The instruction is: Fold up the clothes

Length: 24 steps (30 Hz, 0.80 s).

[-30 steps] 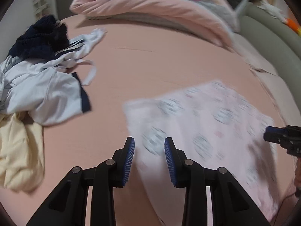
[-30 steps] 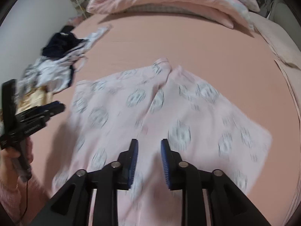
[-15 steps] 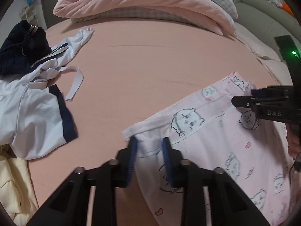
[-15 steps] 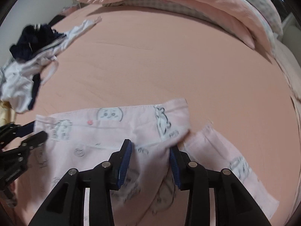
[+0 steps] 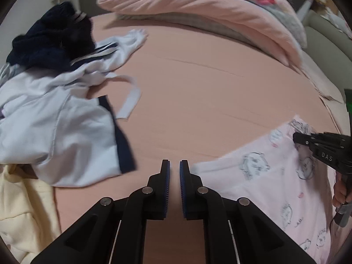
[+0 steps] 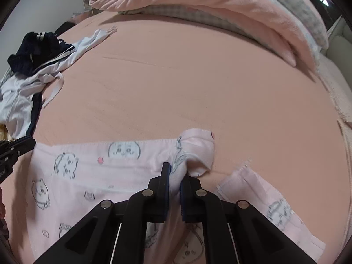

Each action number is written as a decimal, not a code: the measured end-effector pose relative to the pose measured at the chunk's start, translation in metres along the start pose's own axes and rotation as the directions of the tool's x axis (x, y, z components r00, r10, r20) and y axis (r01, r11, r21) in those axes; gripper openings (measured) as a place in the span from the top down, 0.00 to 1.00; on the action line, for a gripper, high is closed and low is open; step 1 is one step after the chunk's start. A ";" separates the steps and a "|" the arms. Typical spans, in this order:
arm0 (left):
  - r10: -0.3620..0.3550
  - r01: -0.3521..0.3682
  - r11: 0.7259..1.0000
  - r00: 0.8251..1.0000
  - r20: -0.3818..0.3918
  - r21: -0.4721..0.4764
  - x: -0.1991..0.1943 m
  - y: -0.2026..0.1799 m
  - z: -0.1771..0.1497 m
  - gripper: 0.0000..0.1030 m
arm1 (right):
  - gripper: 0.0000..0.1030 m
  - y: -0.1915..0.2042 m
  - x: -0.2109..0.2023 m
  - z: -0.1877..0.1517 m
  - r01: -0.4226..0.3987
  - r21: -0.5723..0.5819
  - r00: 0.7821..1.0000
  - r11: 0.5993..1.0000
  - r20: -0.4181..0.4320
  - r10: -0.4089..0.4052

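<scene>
- Firstly, right gripper: blue pads were clamped on a bunched fold of the pink printed garment, near its top hem; a rounded flap of the cloth puffed up just past the fingertips.
- Left gripper: jaws stood nearly together with a narrow slit between them, nothing caught in it; the garment's left corner lay just beside the right-hand finger, possibly touching it, edge blurred.
- Garment was spread on the pink bedsheet, cartoon faces up.
- Further out, at left: white top with navy trim, dark navy item on it, cream cloth at the near edge.
- Pink duvet was heaped at the far end.
</scene>
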<state>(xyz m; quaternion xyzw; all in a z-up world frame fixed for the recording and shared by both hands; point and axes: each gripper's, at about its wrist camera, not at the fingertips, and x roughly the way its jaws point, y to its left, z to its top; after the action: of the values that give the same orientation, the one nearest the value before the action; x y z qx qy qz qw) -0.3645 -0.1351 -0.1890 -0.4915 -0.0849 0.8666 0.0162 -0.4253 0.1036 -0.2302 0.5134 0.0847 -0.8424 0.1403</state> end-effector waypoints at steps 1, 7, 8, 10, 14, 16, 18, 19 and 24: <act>-0.023 0.022 1.000 1.000 -0.016 -0.015 0.002 0.004 0.001 0.92 | 0.95 -0.002 0.003 0.003 -0.009 0.004 1.000 1.000 -0.014 0.009; -0.026 0.026 0.999 1.000 -0.004 0.041 -0.004 -0.004 0.004 0.79 | 0.79 -0.007 -0.025 0.001 -0.008 -0.011 0.999 1.000 0.037 0.008; -0.030 0.030 0.998 1.000 0.001 0.060 -0.005 -0.008 0.004 0.79 | 0.69 -0.005 -0.027 0.000 0.022 -0.042 0.999 0.999 0.035 -0.020; -0.038 0.036 0.994 0.999 0.013 0.099 -0.008 -0.015 0.005 0.79 | 0.63 -0.003 -0.030 -0.001 0.073 -0.099 0.997 0.992 0.032 -0.071; -0.037 0.030 0.978 0.999 0.031 0.208 -0.018 -0.035 0.004 0.63 | 0.59 0.003 -0.027 -0.002 0.054 -0.138 0.999 0.989 0.015 -0.053; -0.040 0.036 0.969 0.999 0.012 0.244 -0.012 -0.044 0.002 0.46 | 0.57 0.007 -0.019 -0.005 0.047 -0.153 0.999 0.987 -0.004 -0.049; -0.009 0.007 0.965 1.000 0.005 0.263 -0.004 -0.048 -0.004 0.46 | 0.57 0.010 -0.010 -0.007 0.040 -0.169 0.999 0.985 -0.022 -0.045; 0.006 -0.006 0.963 1.000 0.000 0.270 0.000 -0.050 -0.007 0.48 | 0.57 0.012 -0.006 -0.009 0.037 -0.177 0.999 0.984 -0.032 -0.043; 0.007 0.000 0.973 1.000 -0.029 0.232 0.017 -0.047 -0.009 0.94 | 0.81 0.016 0.002 -0.015 -0.016 -0.175 1.000 0.984 -0.025 0.011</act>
<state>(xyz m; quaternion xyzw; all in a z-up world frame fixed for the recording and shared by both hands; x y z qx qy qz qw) -0.3682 -0.0857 -0.2001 -0.4994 0.0179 0.8631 0.0730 -0.4082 0.0923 -0.2388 0.5096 0.1568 -0.8244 0.1897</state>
